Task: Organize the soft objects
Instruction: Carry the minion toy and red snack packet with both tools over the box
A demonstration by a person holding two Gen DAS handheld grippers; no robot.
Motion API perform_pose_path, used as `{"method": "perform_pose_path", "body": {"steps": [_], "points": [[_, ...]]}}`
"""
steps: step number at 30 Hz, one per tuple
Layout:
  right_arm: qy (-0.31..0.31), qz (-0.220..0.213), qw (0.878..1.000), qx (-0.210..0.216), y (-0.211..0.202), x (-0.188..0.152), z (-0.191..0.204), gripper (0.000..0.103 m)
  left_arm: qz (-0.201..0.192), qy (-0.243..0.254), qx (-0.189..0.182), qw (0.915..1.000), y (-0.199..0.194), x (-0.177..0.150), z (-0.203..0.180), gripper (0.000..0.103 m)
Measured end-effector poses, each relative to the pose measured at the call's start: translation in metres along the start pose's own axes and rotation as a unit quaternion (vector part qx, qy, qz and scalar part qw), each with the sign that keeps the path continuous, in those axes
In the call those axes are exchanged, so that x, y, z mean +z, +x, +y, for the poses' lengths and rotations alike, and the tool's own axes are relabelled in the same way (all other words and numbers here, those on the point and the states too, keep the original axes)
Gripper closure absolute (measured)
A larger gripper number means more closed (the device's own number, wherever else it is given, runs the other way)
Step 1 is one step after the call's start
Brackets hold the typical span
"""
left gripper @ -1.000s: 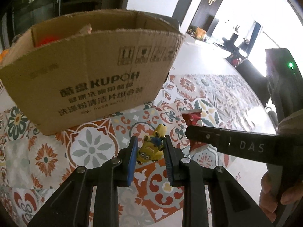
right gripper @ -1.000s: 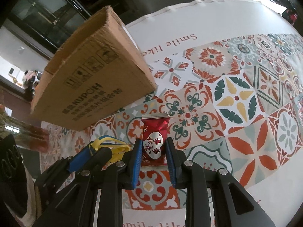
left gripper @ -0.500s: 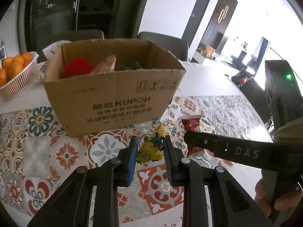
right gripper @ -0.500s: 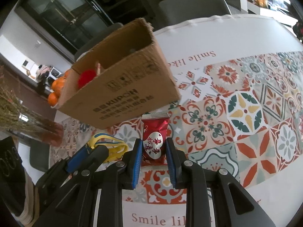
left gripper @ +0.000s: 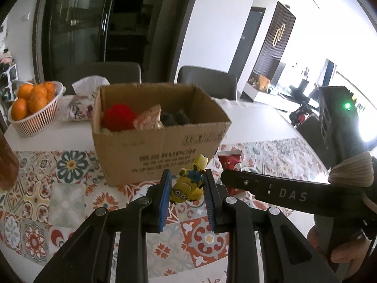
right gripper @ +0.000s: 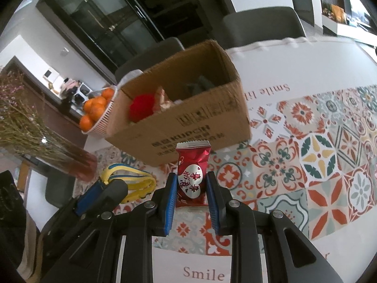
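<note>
My left gripper (left gripper: 186, 189) is shut on a yellow minion toy (left gripper: 188, 184) and holds it above the table, in front of an open cardboard box (left gripper: 162, 151). My right gripper (right gripper: 192, 189) is shut on a red snack packet (right gripper: 192, 172), also held up in front of the box (right gripper: 188, 127). The box holds a red pompom (left gripper: 117, 117), a pinkish packet (left gripper: 148, 118) and something dark (left gripper: 174, 118). The right gripper's arm (left gripper: 278, 191) and the packet (left gripper: 229, 161) show at the right of the left wrist view. The minion toy (right gripper: 132, 184) shows at the left of the right wrist view.
A patterned tile cloth (right gripper: 318, 155) covers the table. A white basket of oranges (left gripper: 33, 108) and a tissue pack (left gripper: 80, 103) stand behind the box at the left. A vase of dried flowers (right gripper: 35, 136) is at the far left. Chairs (left gripper: 207, 80) stand beyond the table.
Both grippers have risen and drawn back from the box with their objects still held. The box's open top and contents have come into view.
</note>
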State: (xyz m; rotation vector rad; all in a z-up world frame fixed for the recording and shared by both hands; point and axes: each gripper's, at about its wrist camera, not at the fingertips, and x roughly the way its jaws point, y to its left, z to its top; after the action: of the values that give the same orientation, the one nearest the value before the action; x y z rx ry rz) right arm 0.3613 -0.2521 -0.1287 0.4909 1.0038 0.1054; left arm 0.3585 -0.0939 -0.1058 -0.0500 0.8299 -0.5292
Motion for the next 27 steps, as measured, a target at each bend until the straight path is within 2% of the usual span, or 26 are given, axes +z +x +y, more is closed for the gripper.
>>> {"method": "perform_pose_path", "body": {"steps": [15, 27], "points": [[-0.022, -0.049, 0.998, 0.024, -0.024, 0.030, 0.029, 0.077, -0.065, 0.003, 0.001, 0.9979, -0.037, 0.038, 0.003, 0.076], [-0.030, -0.081, 0.996, 0.032, -0.033, 0.059, 0.043, 0.077, -0.094, 0.014, 0.002, 0.9955, -0.045, 0.070, 0.002, 0.076]]}}
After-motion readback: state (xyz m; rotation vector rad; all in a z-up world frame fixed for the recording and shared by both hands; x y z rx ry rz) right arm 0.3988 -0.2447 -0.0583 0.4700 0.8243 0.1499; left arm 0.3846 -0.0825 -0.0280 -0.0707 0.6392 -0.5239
